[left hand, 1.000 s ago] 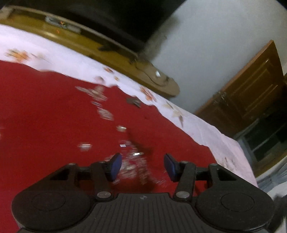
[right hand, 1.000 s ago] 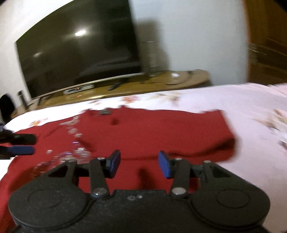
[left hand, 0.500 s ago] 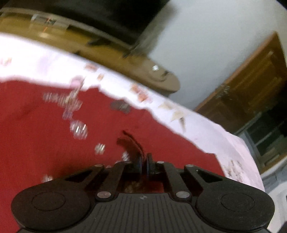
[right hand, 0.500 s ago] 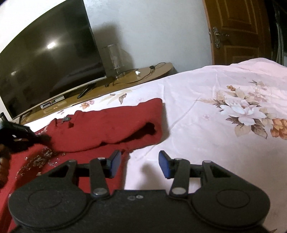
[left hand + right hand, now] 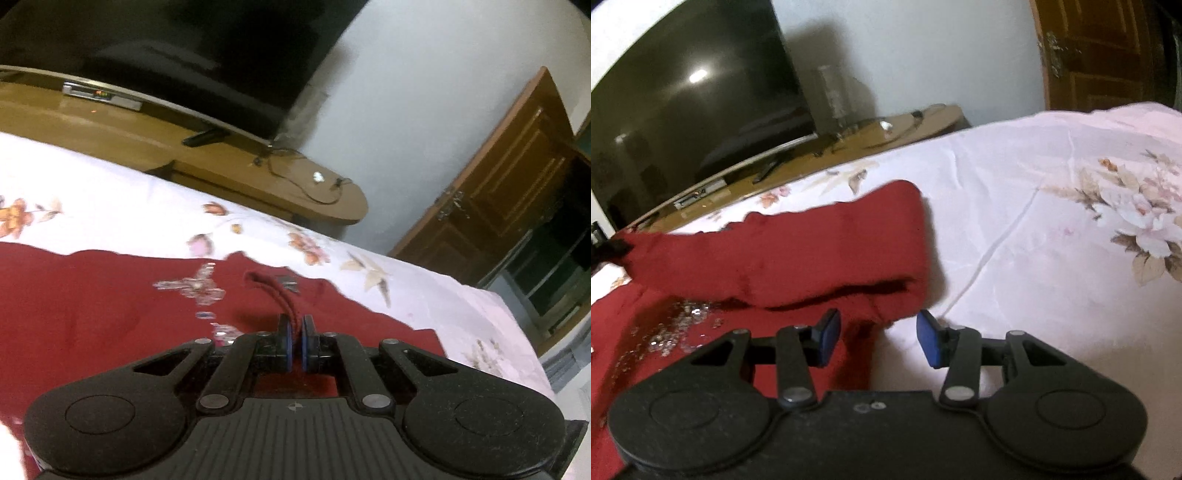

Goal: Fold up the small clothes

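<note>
item 1, left gripper (image 5: pixel 294 341): jaws together, clamped on a raised ridge of the red garment (image 5: pixel 92 306) near its neckline, just beside the sequin motif (image 5: pixel 192 286). a second ago these jaws stood apart over flat cloth; now they are pinched on fabric and the cloth ahead of them is lifted.

item 2, red garment: spread on the floral bedsheet (image 5: pixel 1015 206); in the right wrist view its far part (image 5: pixel 783 254) hangs raised and folding over toward the viewer, one end drawn up at the left edge of the picture. a second ago it lay flat.

item 3, right gripper (image 5: pixel 877 338): blue pads apart, nothing pressed between them; the garment's hem corner lies just below and between them, sheet to the right.

handling note, judged: the step looks like a fold across the body. carry the pinched edge level, let the right jaws close on the near corner before pulling, keep both edges even, and lay sequins inward without dragging.
</note>
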Motion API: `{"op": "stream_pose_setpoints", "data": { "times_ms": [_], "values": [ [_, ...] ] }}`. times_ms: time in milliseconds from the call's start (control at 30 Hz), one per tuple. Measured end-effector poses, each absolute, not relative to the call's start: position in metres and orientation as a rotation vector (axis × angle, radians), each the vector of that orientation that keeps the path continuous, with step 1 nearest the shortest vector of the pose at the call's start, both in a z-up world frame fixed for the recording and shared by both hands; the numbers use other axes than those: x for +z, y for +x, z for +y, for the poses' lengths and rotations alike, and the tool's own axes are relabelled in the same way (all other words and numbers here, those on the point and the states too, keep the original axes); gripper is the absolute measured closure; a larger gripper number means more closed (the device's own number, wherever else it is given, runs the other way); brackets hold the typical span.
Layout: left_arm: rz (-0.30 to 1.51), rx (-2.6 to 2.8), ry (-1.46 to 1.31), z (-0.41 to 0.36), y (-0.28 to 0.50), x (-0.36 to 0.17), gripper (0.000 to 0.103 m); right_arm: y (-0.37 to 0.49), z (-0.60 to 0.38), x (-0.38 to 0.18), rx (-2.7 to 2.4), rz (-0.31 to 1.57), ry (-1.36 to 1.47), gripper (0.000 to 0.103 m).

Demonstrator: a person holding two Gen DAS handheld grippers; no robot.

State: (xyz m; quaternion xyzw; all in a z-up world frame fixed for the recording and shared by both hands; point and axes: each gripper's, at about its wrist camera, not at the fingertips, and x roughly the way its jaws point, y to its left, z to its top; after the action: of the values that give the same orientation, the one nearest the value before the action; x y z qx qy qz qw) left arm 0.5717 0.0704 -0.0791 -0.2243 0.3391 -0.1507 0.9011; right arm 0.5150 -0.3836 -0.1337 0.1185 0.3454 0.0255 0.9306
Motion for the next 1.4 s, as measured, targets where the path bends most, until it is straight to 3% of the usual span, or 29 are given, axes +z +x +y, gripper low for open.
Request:
{"op": "stream_pose_setpoints", "data": {
  "times_ms": [300,367,433,667,800,900,967,1000,1267,1400],
  "values": [
    [0.725,-0.26,-0.501,0.111,0.581,-0.106,0.099,0.525,-0.387,-0.141,0.055,0.715,0.258,0.061],
    [0.737,-0.257,-0.499,0.117,0.581,-0.111,0.099,0.526,-0.385,-0.141,0.063,0.714,0.243,0.082],
    [0.741,-0.262,-0.498,0.121,0.579,-0.115,0.099,0.526,-0.382,-0.141,0.078,0.712,0.225,0.095],
    [0.711,-0.254,-0.539,0.133,0.563,-0.122,0.099,0.518,-0.376,-0.13,0.065,0.664,0.15,0.097],
    [0.809,-0.187,-0.525,0.137,0.565,-0.157,0.099,0.521,-0.375,-0.136,0.058,0.689,0.121,0.097],
    [0.797,-0.189,-0.562,0.14,0.561,-0.168,0.099,0.524,-0.378,-0.143,0.064,0.722,0.136,0.094],
    [0.794,-0.189,-0.566,0.14,0.561,-0.169,0.099,0.52,-0.383,-0.136,0.089,0.696,0.171,0.08],
    [0.793,-0.19,-0.562,0.139,0.561,-0.17,0.099,0.515,-0.386,-0.132,0.107,0.66,0.194,0.078],
    [0.773,-0.183,-0.565,0.138,0.558,-0.17,0.099,0.571,-0.396,-0.127,0.133,0.63,0.281,0.077],
    [0.756,-0.174,-0.562,0.136,0.557,-0.169,0.099,0.617,-0.41,-0.142,0.103,0.688,0.41,0.058]
  ]
}}
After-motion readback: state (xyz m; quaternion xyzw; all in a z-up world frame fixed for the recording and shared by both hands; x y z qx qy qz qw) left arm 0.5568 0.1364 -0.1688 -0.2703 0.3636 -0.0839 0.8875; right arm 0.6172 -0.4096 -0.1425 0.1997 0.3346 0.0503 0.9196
